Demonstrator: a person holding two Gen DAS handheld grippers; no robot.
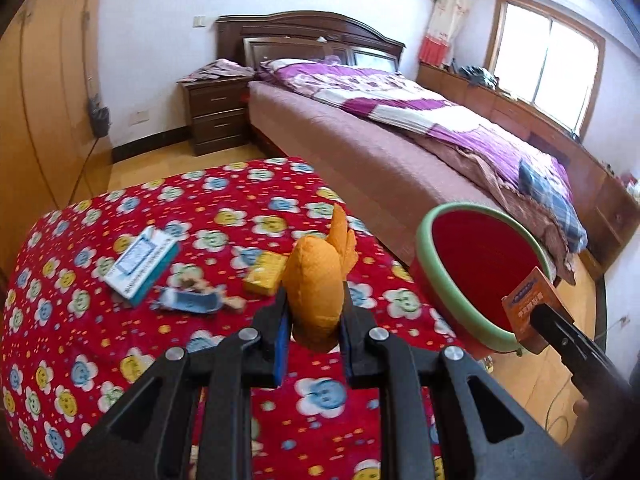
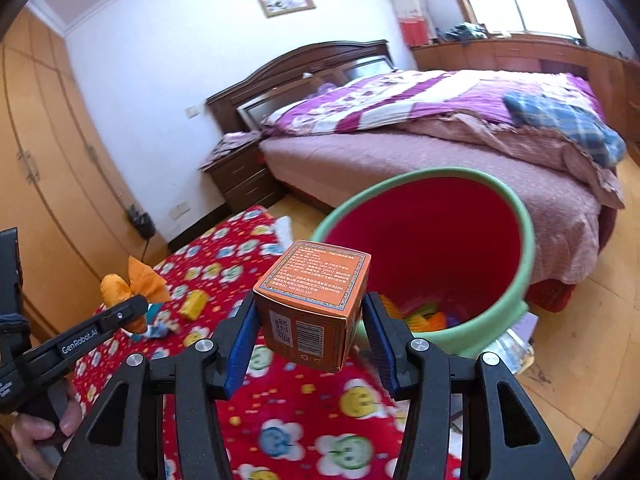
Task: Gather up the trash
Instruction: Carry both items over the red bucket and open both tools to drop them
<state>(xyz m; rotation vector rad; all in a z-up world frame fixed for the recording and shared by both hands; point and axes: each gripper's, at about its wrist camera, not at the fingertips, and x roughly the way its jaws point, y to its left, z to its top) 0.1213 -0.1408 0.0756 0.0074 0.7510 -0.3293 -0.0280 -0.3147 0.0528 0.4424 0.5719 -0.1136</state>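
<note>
My left gripper (image 1: 314,330) is shut on a crumpled orange wrapper (image 1: 316,280), held above the red flowered cloth (image 1: 120,340). From the right wrist view the same left gripper (image 2: 124,312) shows at the left with the orange wrapper (image 2: 132,284) in it. My right gripper (image 2: 310,334) is shut on an orange carton (image 2: 316,300), close to the rim of the red bucket with a green rim (image 2: 440,248). In the left wrist view the right gripper (image 1: 534,324) holds the carton (image 1: 528,300) over the bucket (image 1: 476,264). Coloured scraps lie at the bucket's bottom.
On the cloth lie a white and teal box (image 1: 140,264), a yellow packet (image 1: 266,274) and a blue wrapper (image 1: 188,302). A bed (image 1: 400,128) with a purple quilt stands behind the bucket. A dark nightstand (image 1: 216,116) and wooden wardrobe doors (image 1: 44,100) are at the left.
</note>
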